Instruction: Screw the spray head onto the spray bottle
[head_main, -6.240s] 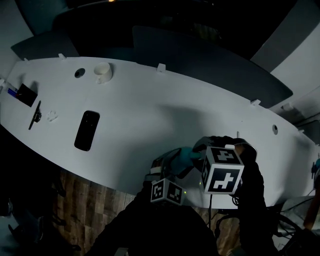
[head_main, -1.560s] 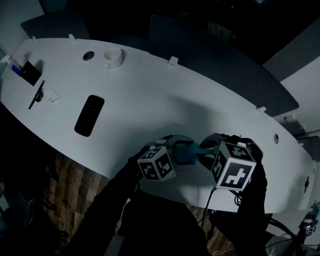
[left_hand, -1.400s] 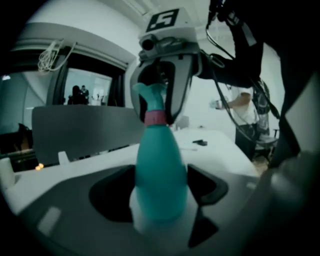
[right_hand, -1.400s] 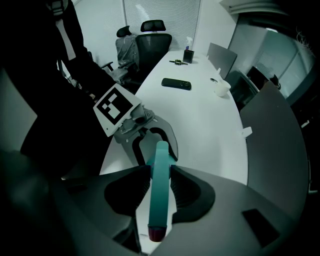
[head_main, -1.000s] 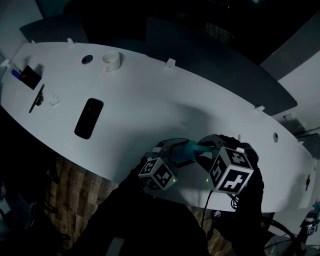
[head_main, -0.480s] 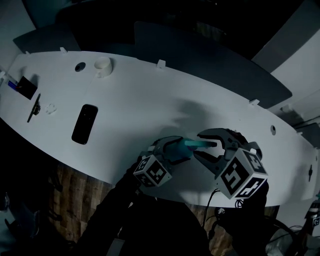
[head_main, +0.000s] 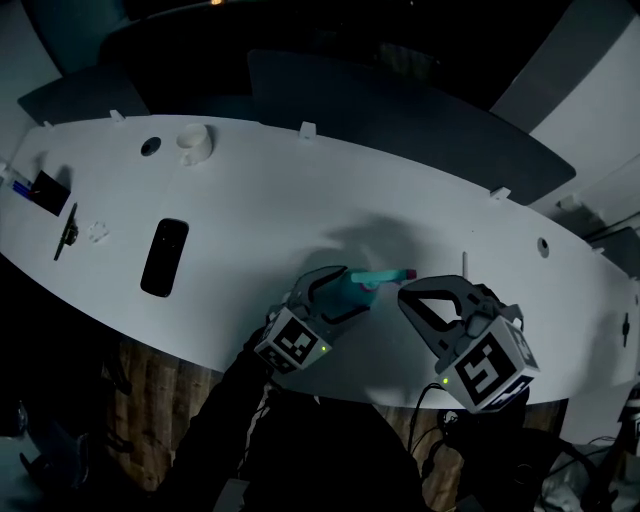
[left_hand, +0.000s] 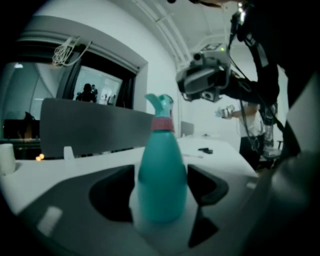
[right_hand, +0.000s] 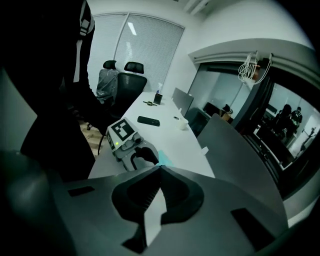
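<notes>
A teal spray bottle (left_hand: 161, 180) stands upright between the jaws of my left gripper (left_hand: 160, 192), which is shut on its body. The spray head (left_hand: 161, 105) sits on its neck above a pink collar (left_hand: 162, 123). In the head view the bottle (head_main: 350, 292) and its head (head_main: 385, 275) lean right from the left gripper (head_main: 335, 290). My right gripper (head_main: 405, 293) is just right of the spray head, apart from it. Its jaws have just been closing and are shut with nothing between them (right_hand: 160, 168). It hangs above and right of the head in the left gripper view (left_hand: 205, 82).
On the white table (head_main: 300, 210) lie a black phone (head_main: 165, 257), a white cup (head_main: 195, 143), a round cable hole (head_main: 150, 146), a black holder (head_main: 45, 190), a pen (head_main: 68, 230) and a small white piece (head_main: 97, 232). A dark partition (head_main: 400, 110) runs behind.
The right gripper, open round the spray head half a second ago, has let go, drawn back to the right and shut empty. The left gripper still holds the bottle.
</notes>
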